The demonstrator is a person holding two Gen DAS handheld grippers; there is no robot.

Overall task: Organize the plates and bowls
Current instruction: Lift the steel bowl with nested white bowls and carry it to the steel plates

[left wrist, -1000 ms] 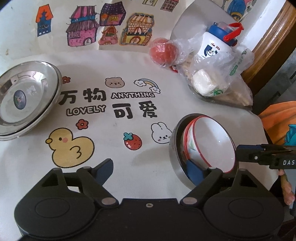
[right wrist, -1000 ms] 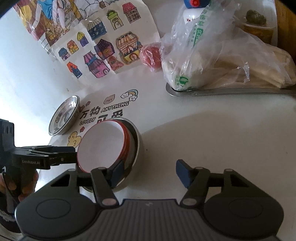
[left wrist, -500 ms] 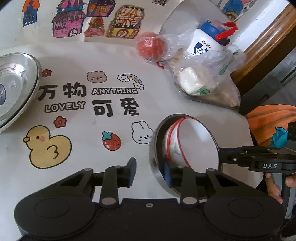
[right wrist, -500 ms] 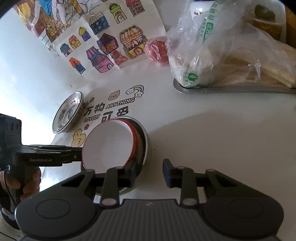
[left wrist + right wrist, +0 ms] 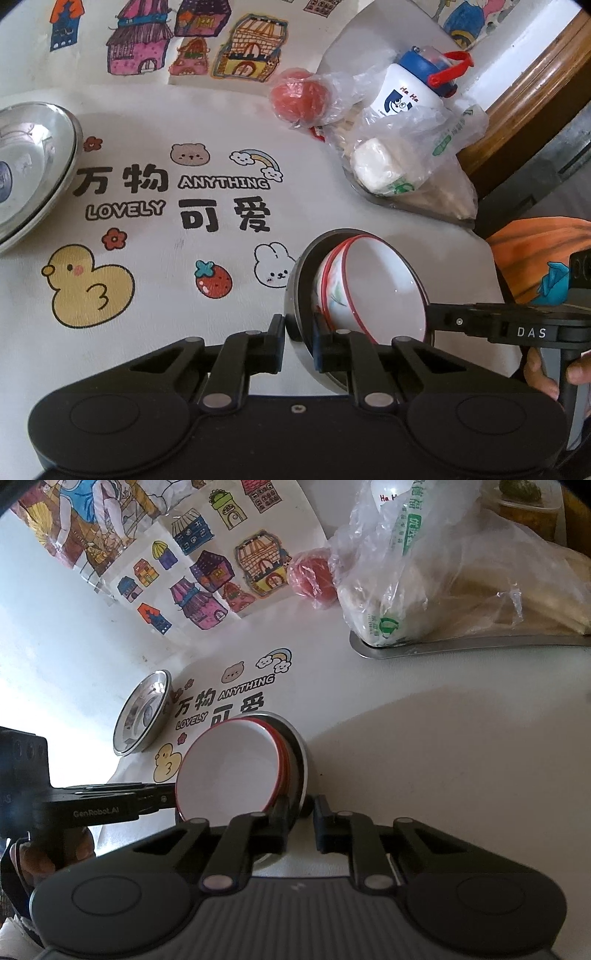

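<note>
- Left wrist view: left gripper (image 5: 299,341) closing on the steel bowl (image 5: 295,295) rim, near the table's right edge.
- Right gripper (image 5: 300,821) closing on the opposite rim, likely to lift the nested red-rimmed bowls (image 5: 229,768) level.

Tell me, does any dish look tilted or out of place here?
Yes. The steel bowl with the red-rimmed white bowls nested inside sits steeply tilted, gripped at opposite rims by both closing claws, left and right.
</note>
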